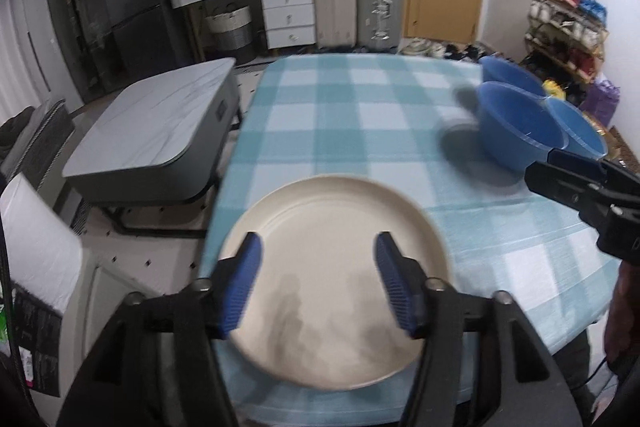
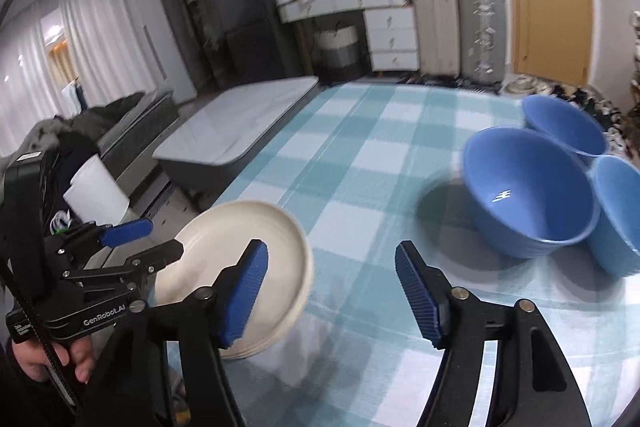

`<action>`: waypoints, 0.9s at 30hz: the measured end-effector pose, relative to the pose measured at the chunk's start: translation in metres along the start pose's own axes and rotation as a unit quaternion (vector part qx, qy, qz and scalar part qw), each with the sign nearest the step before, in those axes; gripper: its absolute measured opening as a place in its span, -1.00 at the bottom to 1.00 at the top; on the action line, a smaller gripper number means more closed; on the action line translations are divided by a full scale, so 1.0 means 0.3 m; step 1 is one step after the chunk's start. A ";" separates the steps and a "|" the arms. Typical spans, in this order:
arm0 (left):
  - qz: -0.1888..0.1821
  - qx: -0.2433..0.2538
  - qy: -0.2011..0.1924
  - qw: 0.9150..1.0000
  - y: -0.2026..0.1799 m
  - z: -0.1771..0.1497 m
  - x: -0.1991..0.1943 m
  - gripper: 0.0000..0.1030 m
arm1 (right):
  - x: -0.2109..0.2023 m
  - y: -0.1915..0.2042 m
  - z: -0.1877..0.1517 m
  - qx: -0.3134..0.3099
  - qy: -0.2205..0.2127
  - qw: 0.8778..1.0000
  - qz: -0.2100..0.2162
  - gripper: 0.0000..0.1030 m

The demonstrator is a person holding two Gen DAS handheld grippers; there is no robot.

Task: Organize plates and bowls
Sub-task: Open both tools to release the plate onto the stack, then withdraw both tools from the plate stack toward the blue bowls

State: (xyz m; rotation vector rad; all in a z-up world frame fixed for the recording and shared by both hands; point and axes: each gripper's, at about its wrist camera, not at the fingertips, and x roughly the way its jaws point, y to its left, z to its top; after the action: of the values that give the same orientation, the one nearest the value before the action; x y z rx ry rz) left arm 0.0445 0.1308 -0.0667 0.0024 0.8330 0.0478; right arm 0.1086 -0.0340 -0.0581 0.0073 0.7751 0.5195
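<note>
I judge the plates done: the cream plate stack sits at the near table edge under my left claw, spread and empty. My right claw, also spread and empty, tilts down toward the three blue bowls, next for nesting.

Your table wears a tablecloth checked in light teal, pale blue and white. Near its left edge you have cream plates, plain and unpatterned. Toward the right edge, your three bowls are solid blue. Both the left gripper and right gripper are black with ribbed blue pads.
</note>
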 end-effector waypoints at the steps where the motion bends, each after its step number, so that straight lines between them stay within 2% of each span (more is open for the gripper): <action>1: -0.003 0.001 -0.007 1.000 -0.015 0.007 -0.007 0.62 | -0.022 -0.016 -0.002 0.006 -0.010 1.000 -0.007 0.36; 3: -0.013 0.010 -0.028 0.999 -0.056 0.021 -0.027 0.69 | -0.061 -0.045 -0.008 0.016 -0.028 0.999 -0.012 0.42; 6: -0.024 0.029 -0.042 0.998 -0.120 0.047 -0.038 0.75 | -0.138 -0.081 -0.024 0.029 -0.066 0.997 -0.012 0.64; 9: -0.046 0.036 -0.050 0.997 -0.176 0.072 -0.036 0.76 | -0.213 -0.107 -0.041 0.031 -0.108 0.993 -0.037 0.73; 13: -0.072 0.028 -0.059 0.995 -0.236 0.105 -0.022 0.76 | -0.274 -0.149 -0.051 0.036 -0.132 0.987 -0.078 0.89; 20: -0.114 -0.006 -0.102 0.988 -0.313 0.135 -0.039 0.81 | -0.359 -0.250 -0.082 0.052 -0.151 0.981 -0.114 0.92; 22: -0.117 -0.008 -0.106 0.987 -0.337 0.136 -0.041 1.00 | -0.386 -0.282 -0.096 0.057 -0.158 0.977 -0.130 0.92; 27: -0.130 0.003 -0.115 0.985 -0.408 0.119 -0.046 1.00 | -0.443 -0.324 -0.141 0.061 -0.177 0.969 -0.162 0.98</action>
State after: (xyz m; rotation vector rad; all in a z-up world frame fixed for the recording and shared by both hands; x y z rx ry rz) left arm 0.0667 0.0086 -0.0350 -0.0938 0.5971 -0.1987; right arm 0.0444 -0.1866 -0.0189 0.0849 0.4443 0.1500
